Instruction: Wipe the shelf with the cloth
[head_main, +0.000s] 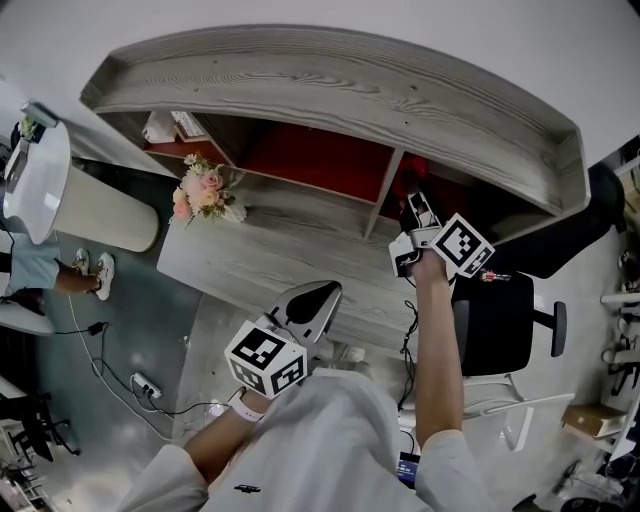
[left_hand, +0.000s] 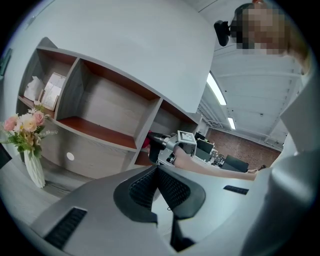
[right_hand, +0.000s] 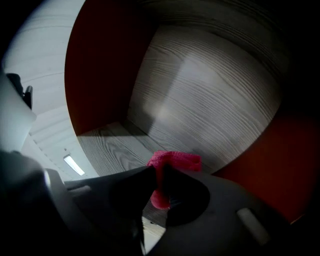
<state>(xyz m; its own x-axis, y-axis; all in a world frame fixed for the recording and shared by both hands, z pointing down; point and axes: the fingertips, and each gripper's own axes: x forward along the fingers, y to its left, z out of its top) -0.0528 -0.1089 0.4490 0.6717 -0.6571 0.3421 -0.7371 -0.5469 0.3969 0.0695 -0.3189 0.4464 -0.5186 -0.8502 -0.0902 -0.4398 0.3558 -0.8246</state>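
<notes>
The right gripper (right_hand: 160, 176), jaws clamped on a pink cloth (right_hand: 176, 161), sits inside the right-hand compartment of the shelf (head_main: 330, 80). The left gripper (left_hand: 158, 174), jaws together and empty, hangs in front of the shelf. Wiping well probably means pressing the cloth flat against the board. No writing is legible.

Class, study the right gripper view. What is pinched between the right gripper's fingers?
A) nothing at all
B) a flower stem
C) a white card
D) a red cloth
D: in that view the right gripper is shut on a red cloth, held inside a shelf compartment.
</notes>
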